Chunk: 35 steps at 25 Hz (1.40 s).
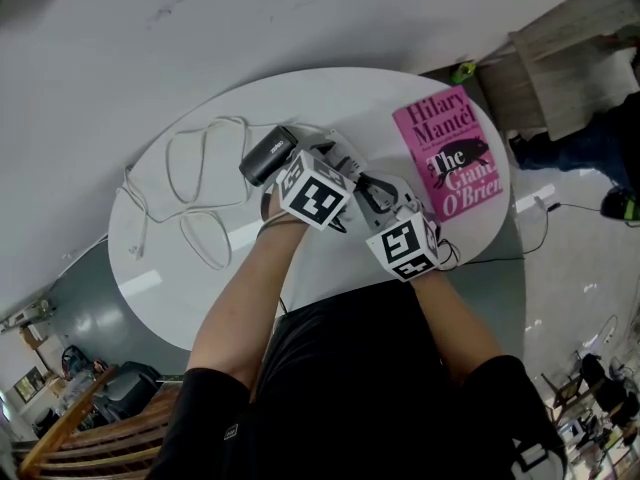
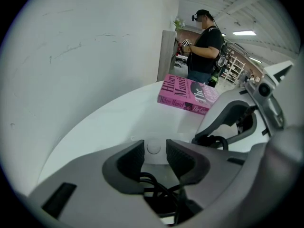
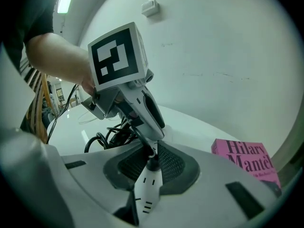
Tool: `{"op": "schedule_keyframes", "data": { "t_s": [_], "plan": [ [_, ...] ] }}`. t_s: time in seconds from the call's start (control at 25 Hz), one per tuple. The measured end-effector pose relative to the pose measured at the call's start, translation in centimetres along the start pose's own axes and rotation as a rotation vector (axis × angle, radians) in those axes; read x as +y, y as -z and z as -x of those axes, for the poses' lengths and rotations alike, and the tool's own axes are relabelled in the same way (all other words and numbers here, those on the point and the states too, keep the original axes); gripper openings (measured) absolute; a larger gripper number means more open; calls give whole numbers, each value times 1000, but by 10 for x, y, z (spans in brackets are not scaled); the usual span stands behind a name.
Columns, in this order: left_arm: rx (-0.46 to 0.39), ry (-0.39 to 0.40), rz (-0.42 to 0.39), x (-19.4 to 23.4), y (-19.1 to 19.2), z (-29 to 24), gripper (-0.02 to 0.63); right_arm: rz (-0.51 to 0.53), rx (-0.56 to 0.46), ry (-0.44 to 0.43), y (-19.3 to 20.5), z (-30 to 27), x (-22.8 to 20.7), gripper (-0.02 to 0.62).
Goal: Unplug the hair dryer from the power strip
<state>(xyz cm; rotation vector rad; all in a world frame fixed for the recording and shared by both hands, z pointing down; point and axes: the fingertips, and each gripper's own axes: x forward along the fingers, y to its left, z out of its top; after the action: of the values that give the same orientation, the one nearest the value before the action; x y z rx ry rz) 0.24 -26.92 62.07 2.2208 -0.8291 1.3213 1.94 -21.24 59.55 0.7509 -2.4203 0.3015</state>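
In the right gripper view, my right gripper is shut on the white power strip, whose end sticks out towards the camera. A black plug sits in the strip, its black cord looping off to the left. My left gripper points steeply down over the plug; its jaws stand apart with a bit of white strip showing in the gap, and its fingers end just above the plug. The dark hair dryer lies on the table beyond both marker cubes.
The round white table carries a pink book at the right and a looped white cable at the left. A person stands in the background past the book. The table edge curves close behind the book.
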Motion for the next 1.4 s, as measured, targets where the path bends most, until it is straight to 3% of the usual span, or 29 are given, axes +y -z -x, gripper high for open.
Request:
{"op": "schedule_keyframes", "data": {
  "t_s": [0.4,0.68,1.0,1.4],
  "plan": [
    [-7,-6,-4,0,-1,-1,150,-14,20,-52,-4,-7,-9,75],
    [-4,16,39,4,0,0,150,-42,-1,-43,-7,2,-3,74],
    [-7,-14,5,2,-2,0,147,-78,28,-42,-13,-9,-13,72],
    [-12,-11,25,2,-3,0,152,-13,-3,-37,-11,5,-4,72]
  ]
}}
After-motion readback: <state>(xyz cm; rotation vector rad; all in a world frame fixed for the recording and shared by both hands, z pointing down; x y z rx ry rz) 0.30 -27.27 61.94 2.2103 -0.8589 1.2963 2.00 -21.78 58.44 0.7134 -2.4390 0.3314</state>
